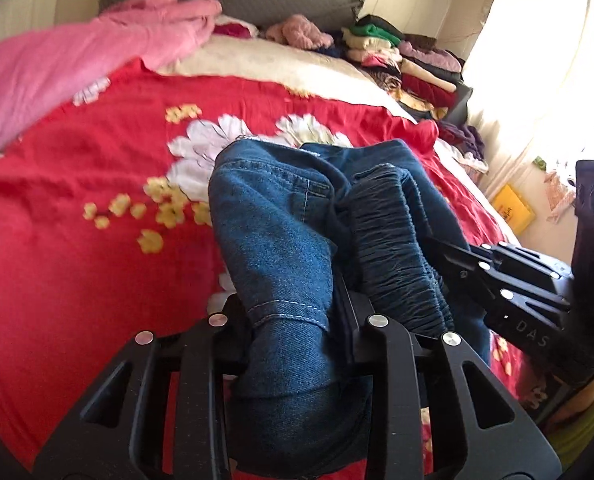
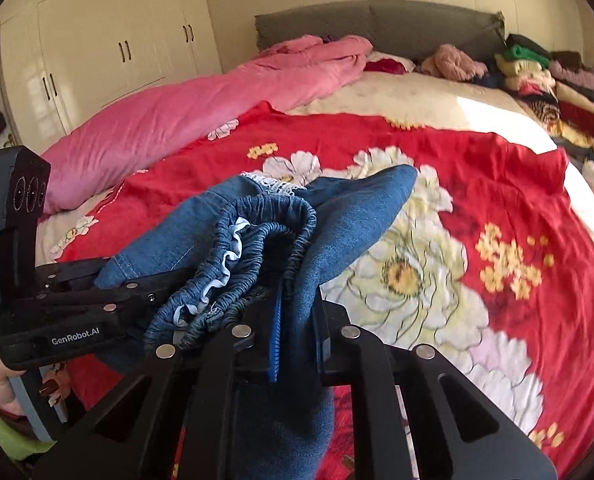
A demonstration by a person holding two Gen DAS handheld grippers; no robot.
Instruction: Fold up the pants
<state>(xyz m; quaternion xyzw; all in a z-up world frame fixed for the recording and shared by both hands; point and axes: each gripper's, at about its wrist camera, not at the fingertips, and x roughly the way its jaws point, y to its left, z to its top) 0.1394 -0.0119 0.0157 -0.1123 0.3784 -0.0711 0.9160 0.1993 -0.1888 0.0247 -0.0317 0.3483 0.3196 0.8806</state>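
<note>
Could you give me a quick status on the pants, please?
Left gripper and right gripper both clamped on jeans. Jeans bunched, above red blanket. Nothing in the way.

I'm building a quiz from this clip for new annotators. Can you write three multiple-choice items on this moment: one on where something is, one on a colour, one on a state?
1. Where is the stack of folded clothes?
A. at the far right of the bed, near the headboard
B. on the floor by the wardrobe
C. on the pink quilt

2. What is the main colour of the floral blanket?
A. green
B. red
C. grey

3. What state are the jeans in?
A. spread flat on the bed
B. neatly folded on the stack
C. bunched and gripped by both tools

Answers:
1 A, the pile sits beside the grey headboard.
2 B, red with pale flowers.
3 C, the left tool and the right tool are both shut on denim.
</note>
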